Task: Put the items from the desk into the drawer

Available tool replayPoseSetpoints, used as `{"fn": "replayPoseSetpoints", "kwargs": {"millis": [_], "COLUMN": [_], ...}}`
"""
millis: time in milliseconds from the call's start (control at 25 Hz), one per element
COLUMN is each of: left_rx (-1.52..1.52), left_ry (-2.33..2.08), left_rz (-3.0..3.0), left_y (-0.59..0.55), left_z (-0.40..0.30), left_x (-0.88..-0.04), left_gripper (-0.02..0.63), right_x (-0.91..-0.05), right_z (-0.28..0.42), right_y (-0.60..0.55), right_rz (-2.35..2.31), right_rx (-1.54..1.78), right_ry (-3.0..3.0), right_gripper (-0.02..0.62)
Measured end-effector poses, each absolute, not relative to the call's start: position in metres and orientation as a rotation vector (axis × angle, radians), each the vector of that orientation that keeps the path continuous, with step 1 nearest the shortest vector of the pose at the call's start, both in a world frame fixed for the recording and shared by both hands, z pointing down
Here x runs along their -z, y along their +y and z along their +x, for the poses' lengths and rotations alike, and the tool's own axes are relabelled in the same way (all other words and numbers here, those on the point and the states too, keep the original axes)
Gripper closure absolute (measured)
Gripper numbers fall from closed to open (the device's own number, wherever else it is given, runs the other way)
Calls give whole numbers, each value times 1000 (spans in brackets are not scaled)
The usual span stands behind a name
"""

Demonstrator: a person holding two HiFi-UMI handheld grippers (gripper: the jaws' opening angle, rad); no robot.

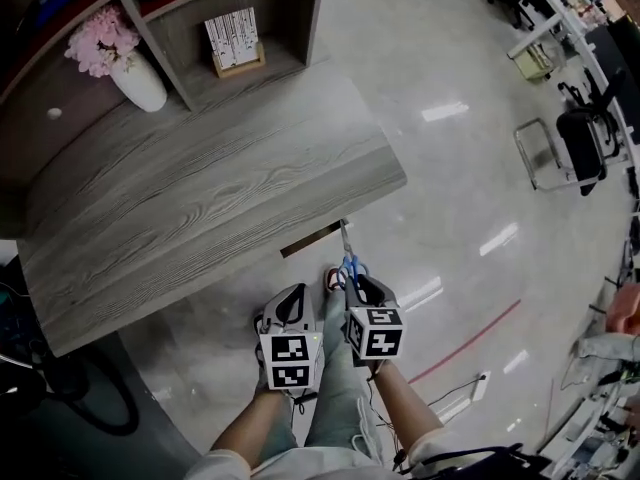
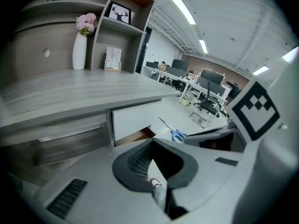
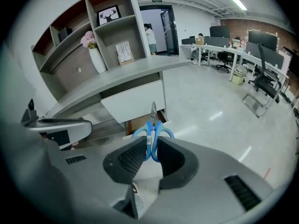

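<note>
Blue-handled scissors [image 1: 349, 265] point blades-first at the drawer [image 1: 312, 238], which stands a little way out under the grey wooden desk [image 1: 200, 208]. My right gripper [image 1: 355, 280] is shut on the scissors [image 3: 152, 129] by their handles, a short way in front of the drawer's white front [image 3: 135, 106]. Beside it on the left, my left gripper [image 1: 297, 290] hangs over the floor. In the left gripper view its pads [image 2: 131, 160] meet at the tips with nothing between them. That view also shows the scissors [image 2: 176, 134] to the right.
A white vase of pink flowers [image 1: 135, 78] and a small boxed item [image 1: 235, 40] stand by the shelf unit at the desk's back. Office chairs [image 1: 585, 143] and desks line the far right. The person's legs [image 1: 335, 398] are below the grippers.
</note>
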State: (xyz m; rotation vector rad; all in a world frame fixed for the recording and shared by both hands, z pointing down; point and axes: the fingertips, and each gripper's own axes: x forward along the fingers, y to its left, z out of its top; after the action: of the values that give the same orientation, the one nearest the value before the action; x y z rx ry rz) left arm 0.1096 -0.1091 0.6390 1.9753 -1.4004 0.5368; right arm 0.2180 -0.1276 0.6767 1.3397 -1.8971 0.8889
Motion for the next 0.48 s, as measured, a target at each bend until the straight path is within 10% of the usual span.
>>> {"fn": "replayPoseSetpoints", "kwargs": {"millis": [480], "left_rx": [-544], "left_ry": [-1452], "left_rz": [1851], "left_y": [-97], "left_z": [85], "left_x": [-712], "left_gripper": [607], "right_x": [-745], "right_z": [199], "right_y": [-128], "right_rz": [1133], "right_rx": [-845], "right_ry": [-1873], "right_gripper": [528]}}
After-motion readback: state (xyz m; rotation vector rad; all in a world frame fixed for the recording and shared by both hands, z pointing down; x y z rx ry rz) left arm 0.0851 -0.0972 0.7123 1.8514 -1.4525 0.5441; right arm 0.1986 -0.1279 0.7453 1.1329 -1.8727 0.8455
